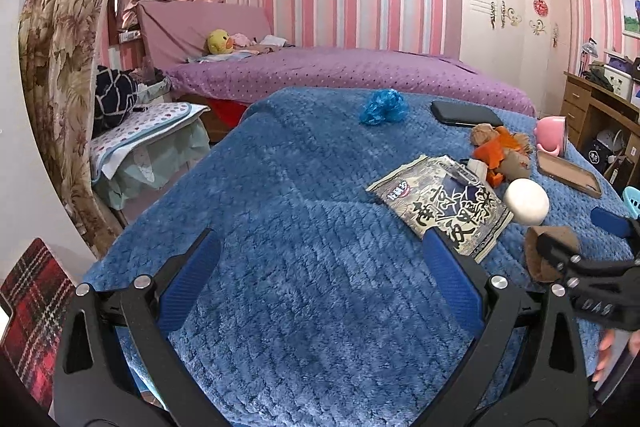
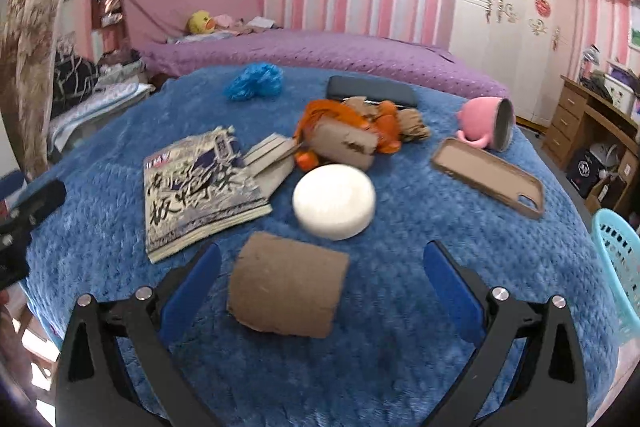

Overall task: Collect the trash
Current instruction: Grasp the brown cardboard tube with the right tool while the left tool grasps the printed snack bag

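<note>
Step in hand: the right tool (image 2: 322, 269) hung spread wide over the cardboard tube (image 2: 287, 291), one blue pad on each side and neither touching it; my guess is this was the approach to a first pick.
Doing it well: centre the tube between the pads, come down until they bracket its flattened sides, then close gently, since thin card would likely buckle; carry it toward the turquoise basket (image 2: 618, 259) at the right edge, if that is the bin.
Left tool: the left tool (image 1: 320, 259) was also spread and empty, low over bare blanket, its right pad just beside the snack packet (image 1: 444, 205).
Where the trash lay: all on the blue blanket (image 2: 400, 367) covering the worktop; packet left, tube nearest, torn orange-and-brown scraps (image 2: 352, 131) farther back, a crumpled blue plastic bag (image 2: 254, 81) at the far side.
Materials and shapes: blanket plush and ribbed; tube matte, squashed, ragged-edged; packet glossy and creased flat; a smooth white round puck (image 2: 334, 202); a rubbery phone case (image 2: 490, 177); a pink mug (image 2: 486, 123) tipped on its side.
</note>
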`<state>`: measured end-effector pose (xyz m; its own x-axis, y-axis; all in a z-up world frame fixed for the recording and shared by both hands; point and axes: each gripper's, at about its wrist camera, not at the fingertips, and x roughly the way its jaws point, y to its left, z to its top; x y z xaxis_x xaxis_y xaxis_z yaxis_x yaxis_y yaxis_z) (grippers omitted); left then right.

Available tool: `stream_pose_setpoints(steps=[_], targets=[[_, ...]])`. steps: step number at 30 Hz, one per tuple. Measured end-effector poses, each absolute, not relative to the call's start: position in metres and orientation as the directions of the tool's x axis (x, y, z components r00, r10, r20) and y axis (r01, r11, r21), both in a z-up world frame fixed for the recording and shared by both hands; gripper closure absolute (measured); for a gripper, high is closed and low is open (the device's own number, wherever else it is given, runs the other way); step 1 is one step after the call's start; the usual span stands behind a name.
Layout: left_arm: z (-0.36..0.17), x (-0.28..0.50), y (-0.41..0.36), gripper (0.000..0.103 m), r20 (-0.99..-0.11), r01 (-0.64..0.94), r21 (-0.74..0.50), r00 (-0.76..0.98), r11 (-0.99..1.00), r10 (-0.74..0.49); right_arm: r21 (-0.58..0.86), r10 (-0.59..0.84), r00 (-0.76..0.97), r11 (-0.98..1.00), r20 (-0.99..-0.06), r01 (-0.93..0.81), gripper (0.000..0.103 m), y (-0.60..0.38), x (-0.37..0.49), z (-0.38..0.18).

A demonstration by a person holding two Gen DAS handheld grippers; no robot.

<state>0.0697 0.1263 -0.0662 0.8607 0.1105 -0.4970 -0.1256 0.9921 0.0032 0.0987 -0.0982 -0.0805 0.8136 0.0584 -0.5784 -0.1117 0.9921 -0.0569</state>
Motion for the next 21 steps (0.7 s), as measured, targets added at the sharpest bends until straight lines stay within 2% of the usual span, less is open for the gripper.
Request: stream_pose_setpoints(steps=[2, 4, 9, 15, 21], targets=[[-0.067, 0.070, 0.128, 0.005, -0.503, -0.129, -0.006, 0.857, 0.992, 0.108, -0.064, 0.062, 0.810, 0.990, -0.583, -0.122, 0.007, -0.096, 0.100, -0.083], [-0.069, 0.072, 0.129, 0.005, -0.506, -0.135, -0.010, 0.856, 0.991, 0.111, -0.061, 0.071, 0.807, 0.990, -0.586, -0.131, 0.021, -0.096, 0.100, -0.084], [-0.075, 0.077, 0.124, 0.005, -0.522, -0.144, -0.022, 0.845, 0.989, 0.111, -0.014, 0.139, 0.770, 0.982, -0.623, -0.189, 0.042, -0.096, 0.104, -0.092], [-0.079, 0.083, 0.111, 0.005, -0.541, -0.120, -0.044, 0.837, 0.992, 0.077, 0.013, 0.172, 0.793, 0.979, -0.585, -0.204, 0.046, -0.108, 0.098, -0.085], [-0.084, 0.101, 0.086, 0.005, -0.579, -0.076, -0.078, 0.815, 0.994, 0.016, 0.028, 0.124, 0.824, 0.991, -0.553, -0.131, 0.046, -0.143, 0.095, -0.073]])
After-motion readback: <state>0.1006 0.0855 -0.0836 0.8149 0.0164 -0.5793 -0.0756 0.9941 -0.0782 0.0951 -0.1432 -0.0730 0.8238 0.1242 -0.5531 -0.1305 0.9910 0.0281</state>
